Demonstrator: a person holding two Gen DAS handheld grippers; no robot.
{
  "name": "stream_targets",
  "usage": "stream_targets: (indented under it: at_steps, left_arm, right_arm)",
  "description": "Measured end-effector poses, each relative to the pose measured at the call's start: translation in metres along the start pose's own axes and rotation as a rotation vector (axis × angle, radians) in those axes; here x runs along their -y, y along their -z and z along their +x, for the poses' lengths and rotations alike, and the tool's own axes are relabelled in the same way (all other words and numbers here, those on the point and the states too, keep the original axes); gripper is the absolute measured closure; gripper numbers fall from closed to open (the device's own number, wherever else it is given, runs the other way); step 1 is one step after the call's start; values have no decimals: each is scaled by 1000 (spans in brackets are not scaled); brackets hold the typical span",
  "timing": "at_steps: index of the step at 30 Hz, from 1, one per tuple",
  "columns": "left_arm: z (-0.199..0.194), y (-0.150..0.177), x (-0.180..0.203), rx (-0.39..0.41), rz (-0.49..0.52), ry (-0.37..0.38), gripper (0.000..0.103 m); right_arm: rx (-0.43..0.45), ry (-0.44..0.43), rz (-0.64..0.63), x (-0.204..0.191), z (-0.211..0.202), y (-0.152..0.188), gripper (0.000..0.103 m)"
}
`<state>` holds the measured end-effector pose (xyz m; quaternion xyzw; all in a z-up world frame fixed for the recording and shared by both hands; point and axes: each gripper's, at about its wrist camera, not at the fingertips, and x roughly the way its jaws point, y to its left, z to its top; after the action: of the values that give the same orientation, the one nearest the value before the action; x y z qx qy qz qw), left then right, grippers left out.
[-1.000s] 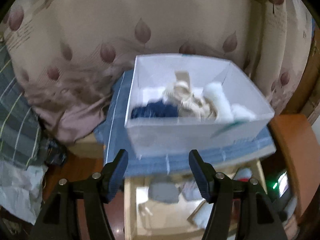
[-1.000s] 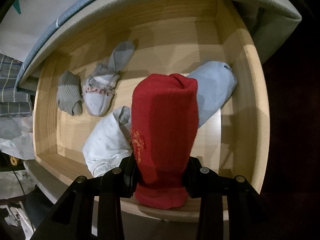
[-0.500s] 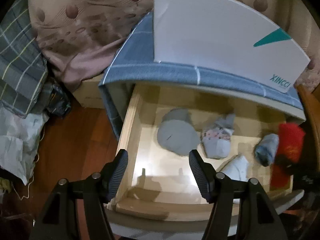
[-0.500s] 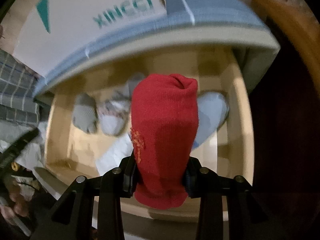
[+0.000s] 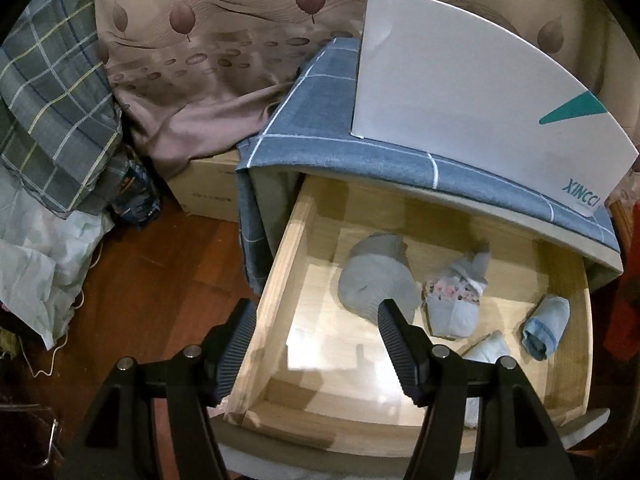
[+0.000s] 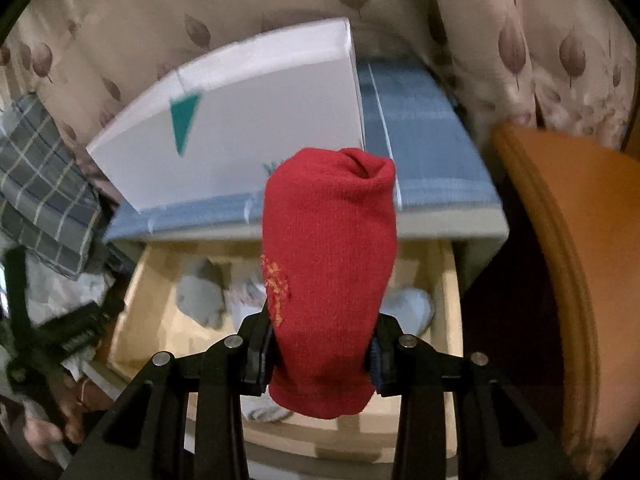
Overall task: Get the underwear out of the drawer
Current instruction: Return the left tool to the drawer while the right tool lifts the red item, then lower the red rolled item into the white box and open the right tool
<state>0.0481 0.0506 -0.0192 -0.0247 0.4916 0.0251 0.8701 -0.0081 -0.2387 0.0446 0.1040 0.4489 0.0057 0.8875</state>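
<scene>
Red rolled underwear (image 6: 330,280) now lifted above open drawer (image 5: 276,280), no longer inside | right gripper (image 6: 320,354) clamped on it | left gripper (image 5: 314,344) spread wide, lowered over drawer's left front corner

Box (image 5: 460,92) on cabinet top, above open drawer (image 5: 280,280) holding rolled garments (image 5: 376,280).

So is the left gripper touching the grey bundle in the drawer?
Cannot tell. In the left wrist view the open left gripper has one fingertip overlapping the grey bundle; height is unclear.
</scene>
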Motion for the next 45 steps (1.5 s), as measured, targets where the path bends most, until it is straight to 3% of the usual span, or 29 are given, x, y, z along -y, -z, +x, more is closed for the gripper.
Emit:
stream_targets:
  at_steps: [11, 21, 33, 45]
  left_arm:
    - [-2, 0, 1, 11, 8, -6, 38]
    - [-2, 1, 1, 11, 2, -7, 38]
    - [-2, 1, 0, 8, -9, -7, 38]
    - [-2, 1, -3, 5, -20, -2, 38]
  right_arm:
    - [152, 18, -86, -27, -49, -70, 69]
    - [202, 13, -105, -46, -55, -125, 69]
    - [121, 27, -115, -55, -1, -165, 69]
    - [-2, 68, -156, -65, 57, -174, 68]
